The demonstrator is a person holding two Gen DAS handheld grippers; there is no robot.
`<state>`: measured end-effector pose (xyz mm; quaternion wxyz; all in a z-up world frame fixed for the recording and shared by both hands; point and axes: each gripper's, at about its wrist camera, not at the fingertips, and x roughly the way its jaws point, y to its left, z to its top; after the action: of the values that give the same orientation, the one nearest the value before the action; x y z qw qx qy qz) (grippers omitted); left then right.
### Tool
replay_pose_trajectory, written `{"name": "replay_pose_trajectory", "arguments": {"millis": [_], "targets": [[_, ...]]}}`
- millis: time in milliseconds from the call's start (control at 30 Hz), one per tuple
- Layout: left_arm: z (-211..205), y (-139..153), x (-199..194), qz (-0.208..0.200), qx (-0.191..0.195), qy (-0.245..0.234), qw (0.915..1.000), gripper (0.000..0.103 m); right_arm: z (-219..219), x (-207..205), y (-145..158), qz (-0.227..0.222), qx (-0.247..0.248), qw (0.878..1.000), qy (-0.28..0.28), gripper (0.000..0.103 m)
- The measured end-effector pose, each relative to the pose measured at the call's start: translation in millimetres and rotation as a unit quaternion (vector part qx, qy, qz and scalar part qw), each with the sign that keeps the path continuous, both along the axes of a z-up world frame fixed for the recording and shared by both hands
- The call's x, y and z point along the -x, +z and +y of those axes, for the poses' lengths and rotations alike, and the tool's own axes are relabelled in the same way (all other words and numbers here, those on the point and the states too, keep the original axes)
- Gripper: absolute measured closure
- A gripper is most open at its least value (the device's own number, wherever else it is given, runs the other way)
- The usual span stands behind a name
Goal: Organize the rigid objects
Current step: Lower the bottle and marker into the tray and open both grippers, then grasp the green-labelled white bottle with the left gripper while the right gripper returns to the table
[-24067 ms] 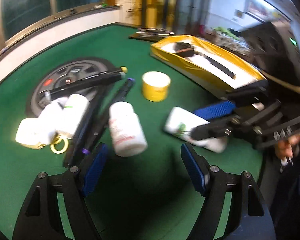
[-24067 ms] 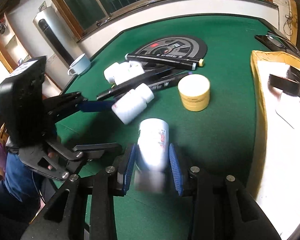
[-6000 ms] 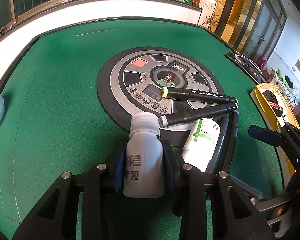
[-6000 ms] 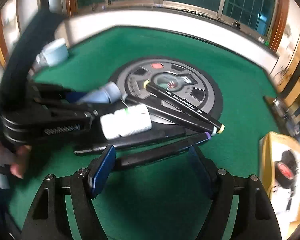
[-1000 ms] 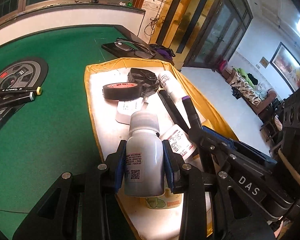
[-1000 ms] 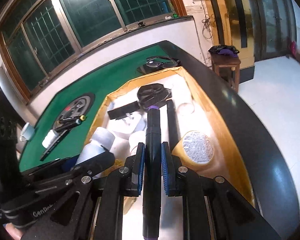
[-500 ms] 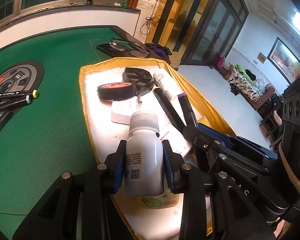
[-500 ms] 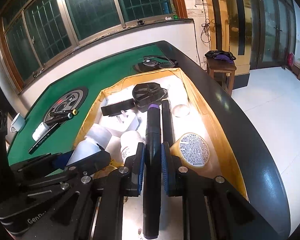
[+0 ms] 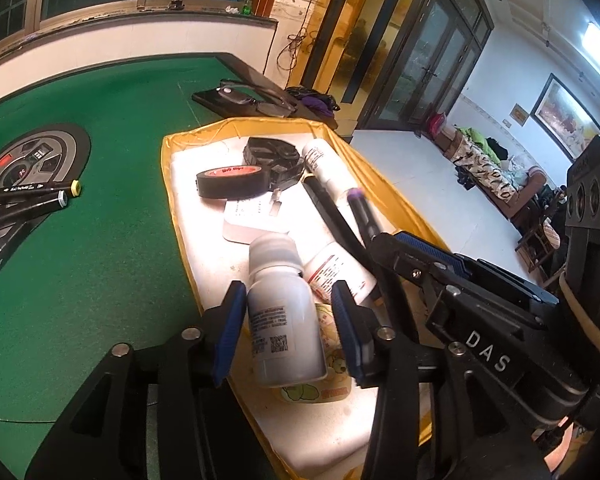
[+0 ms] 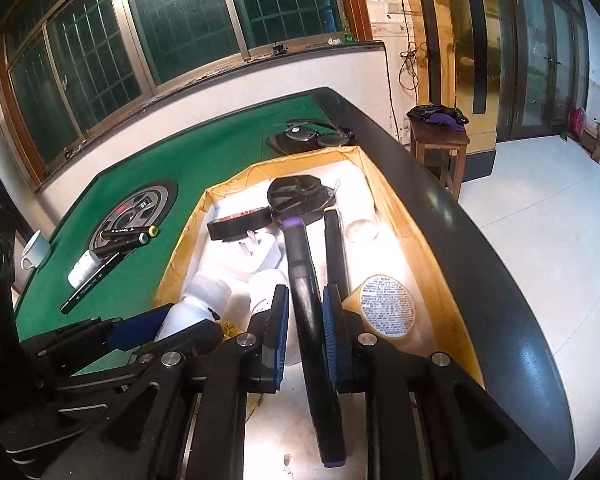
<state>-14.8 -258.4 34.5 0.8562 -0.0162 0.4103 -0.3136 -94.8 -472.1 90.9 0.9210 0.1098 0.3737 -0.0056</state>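
Note:
A yellow-rimmed tray with a white liner lies on the green table. My left gripper hangs over its near end, jaws opening. A white bottle stands tilted between them, free of the right pad, resting on a yellow jar. My right gripper is shut on a black marker with a purple cap, held lengthwise over the tray. The same marker's cap shows in the left wrist view. The left gripper and bottle show at lower left of the right wrist view.
In the tray lie a black tape roll, a white plug, a black round case, another black marker and white bottles. Markers and a white bottle lie on the felt; a mug stands far left.
The left jaws have spread apart and the white bottle has tipped loose between them. The right gripper still holds the marker in much the same place.

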Motion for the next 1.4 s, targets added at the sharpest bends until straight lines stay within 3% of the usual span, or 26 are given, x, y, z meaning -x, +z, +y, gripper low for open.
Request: {"name": "replay_pose_trajectory", "arguments": {"millis": [133, 267, 500, 867, 1000, 1133, 1400], "targets": [[5, 6, 3, -0.010, 0.013, -0.003, 0.9999, 0.041, -7, 4, 8, -0.011, -0.006, 1.000, -0.012, 0.080], [5, 13, 5, -0.021, 0.019, -0.006, 0.9996, 0.040, -10, 8, 18, -0.028, -0.006, 0.999, -0.021, 0.072], [23, 30, 8, -0.043, 0.041, -0.002, 0.9983, 0.040, -3, 8, 23, -0.041, -0.015, 0.999, -0.009, 0.072], [119, 44, -11, -0.063, 0.055, 0.063, 0.9945, 0.040, 48, -2, 25, -0.043, -0.021, 0.997, 0.055, 0.072], [170, 38, -27, -0.069, 0.032, 0.084, 0.9936, 0.040, 70, -3, 23, -0.039, -0.006, 0.996, 0.077, 0.071], [214, 24, -55, -0.042, 0.014, 0.088, 0.9951, 0.040, 85, -8, 18, -0.031, -0.004, 0.995, 0.093, 0.065], [218, -6, -106, -0.008, -0.061, 0.068, 0.9958, 0.040, 109, -18, 8, -0.020, 0.000, 0.993, 0.119, 0.064]]}}
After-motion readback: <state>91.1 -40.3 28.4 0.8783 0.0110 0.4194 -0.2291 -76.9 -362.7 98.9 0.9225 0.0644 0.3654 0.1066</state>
